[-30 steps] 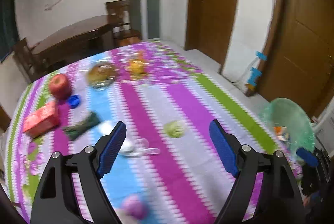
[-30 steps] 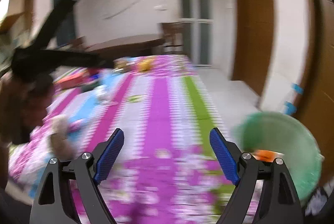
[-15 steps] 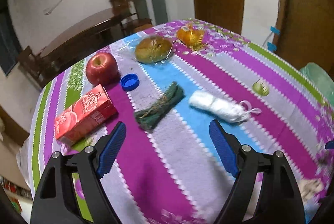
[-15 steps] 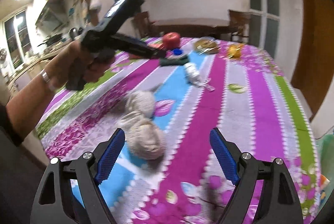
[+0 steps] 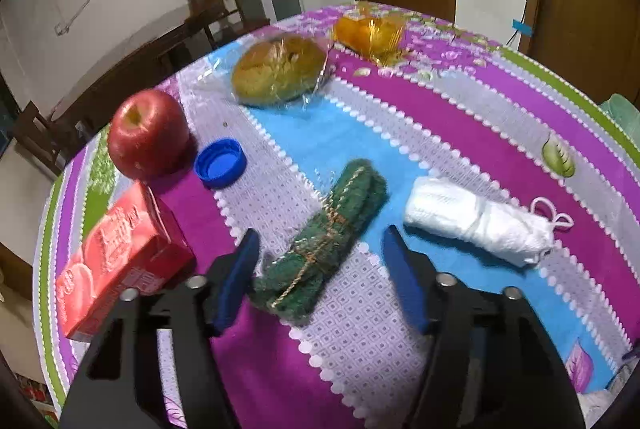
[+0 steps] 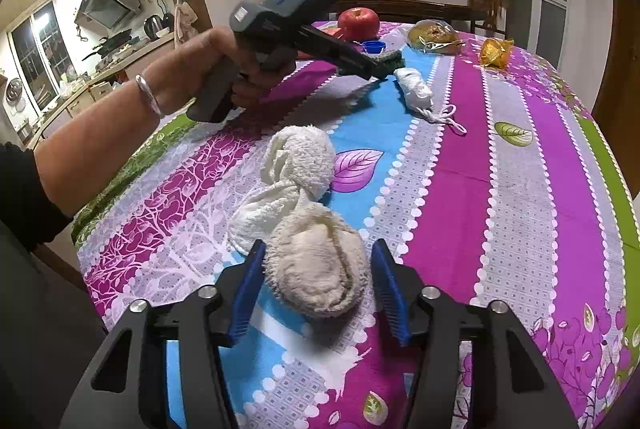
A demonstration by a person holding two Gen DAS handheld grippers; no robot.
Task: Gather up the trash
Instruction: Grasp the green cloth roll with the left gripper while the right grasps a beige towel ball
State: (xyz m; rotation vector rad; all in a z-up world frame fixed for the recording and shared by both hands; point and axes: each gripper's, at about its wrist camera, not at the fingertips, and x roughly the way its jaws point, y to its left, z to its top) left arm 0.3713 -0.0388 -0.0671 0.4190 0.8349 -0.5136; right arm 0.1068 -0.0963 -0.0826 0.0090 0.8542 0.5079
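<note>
Both closing at once: left gripper (image 5: pixel 320 265) straddling the green bundle (image 5: pixel 324 241) lying diagonally, right gripper (image 6: pixel 318 293) flanking the cream cloth wad (image 6: pixel 316 269), pads not yet pressing.

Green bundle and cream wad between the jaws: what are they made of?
Green bundle: looks like coarse, matte scouring fibre tied with a gold thread; the closing left gripper straddles it. Cream wad: soft looped terry cloth, fuzzy and matte, crumpled; the closing right gripper brackets it.
</note>
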